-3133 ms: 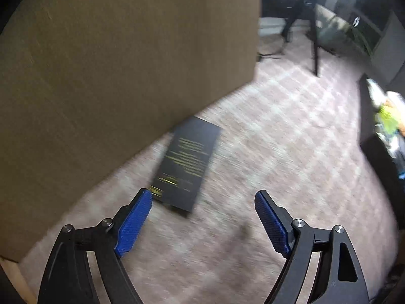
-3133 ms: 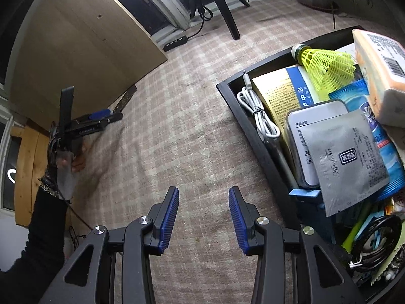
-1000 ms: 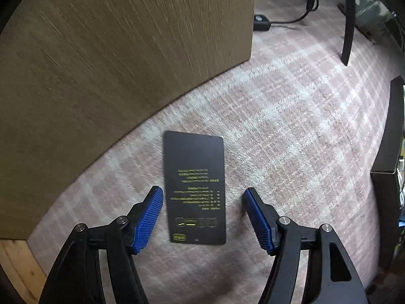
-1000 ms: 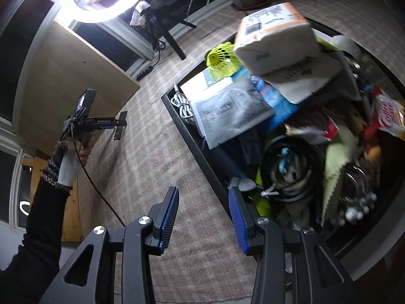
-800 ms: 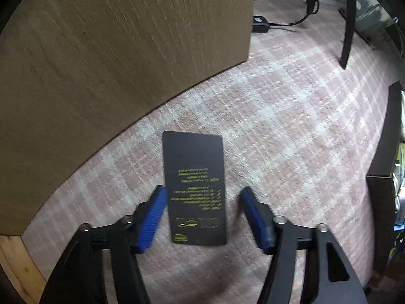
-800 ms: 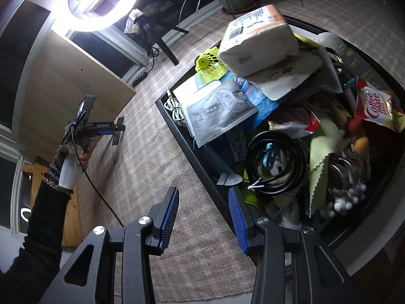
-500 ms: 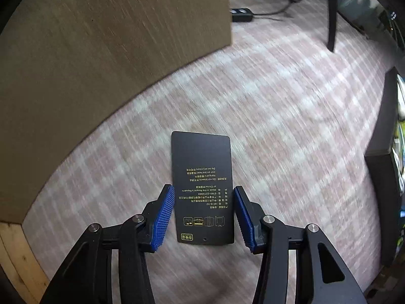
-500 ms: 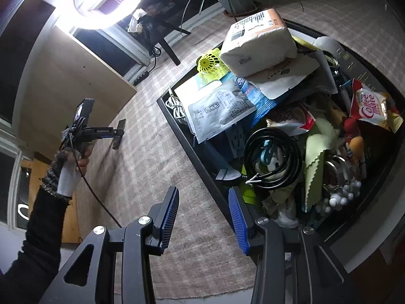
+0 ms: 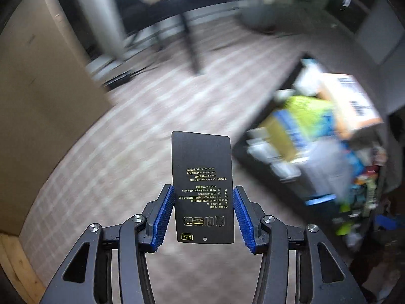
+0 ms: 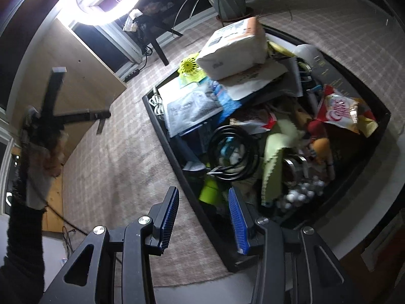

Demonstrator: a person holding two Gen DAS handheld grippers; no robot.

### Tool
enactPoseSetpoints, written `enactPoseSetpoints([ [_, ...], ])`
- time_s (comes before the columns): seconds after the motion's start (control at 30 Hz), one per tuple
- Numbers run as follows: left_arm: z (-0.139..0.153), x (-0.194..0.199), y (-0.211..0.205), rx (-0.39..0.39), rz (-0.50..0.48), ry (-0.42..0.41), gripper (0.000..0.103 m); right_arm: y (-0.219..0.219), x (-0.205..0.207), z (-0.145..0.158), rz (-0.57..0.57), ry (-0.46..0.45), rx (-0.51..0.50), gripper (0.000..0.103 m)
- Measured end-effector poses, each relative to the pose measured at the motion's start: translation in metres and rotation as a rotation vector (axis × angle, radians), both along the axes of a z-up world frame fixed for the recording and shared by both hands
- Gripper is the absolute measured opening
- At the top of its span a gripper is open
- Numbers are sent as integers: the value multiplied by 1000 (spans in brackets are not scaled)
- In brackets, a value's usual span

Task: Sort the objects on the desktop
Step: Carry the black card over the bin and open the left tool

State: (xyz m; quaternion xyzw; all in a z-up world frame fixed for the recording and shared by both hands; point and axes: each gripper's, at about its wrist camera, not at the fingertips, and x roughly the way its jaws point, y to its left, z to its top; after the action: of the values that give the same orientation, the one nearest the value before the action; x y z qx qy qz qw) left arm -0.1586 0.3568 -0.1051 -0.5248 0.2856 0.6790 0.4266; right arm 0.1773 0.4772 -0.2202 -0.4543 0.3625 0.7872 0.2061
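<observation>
Your left gripper [image 9: 203,217] pinches the black card [image 9: 202,187] by its edges above the desk [image 9: 114,157]; it may twist free. Your right gripper [image 10: 203,217] hangs narrow, empty, over the tray [image 10: 177,162].

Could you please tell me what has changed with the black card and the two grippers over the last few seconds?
The left gripper came down around the black card lying on the checked cloth, closed on its long edges and lifted it clear. The right gripper stayed open and empty, now over the black tray.
</observation>
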Motion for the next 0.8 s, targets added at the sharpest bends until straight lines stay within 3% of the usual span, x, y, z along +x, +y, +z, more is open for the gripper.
enactPoseSetpoints([
  [0.03, -14, 10, 14, 6, -17, -7, 52, 2, 5, 1, 0, -2, 8, 37],
  [0.1, -16, 38, 49, 13, -52, -20, 52, 5, 12, 2, -5, 2, 9, 37],
  [0.33, -26, 100, 107, -12, -99, -63, 52, 18, 39, 5, -24, -1, 22, 39],
  [0.4, -50, 96, 131, -13, -95, -88, 52, 20, 45, 5, -26, -2, 21, 39],
  [0.7, -54, 114, 165, -27, -84, -94, 52, 22, 65, 7, -33, 8, 12, 39],
  [0.8, -53, 120, 163, -27, -83, -92, 59, 22, 68, 10, -28, 15, 17, 39],
])
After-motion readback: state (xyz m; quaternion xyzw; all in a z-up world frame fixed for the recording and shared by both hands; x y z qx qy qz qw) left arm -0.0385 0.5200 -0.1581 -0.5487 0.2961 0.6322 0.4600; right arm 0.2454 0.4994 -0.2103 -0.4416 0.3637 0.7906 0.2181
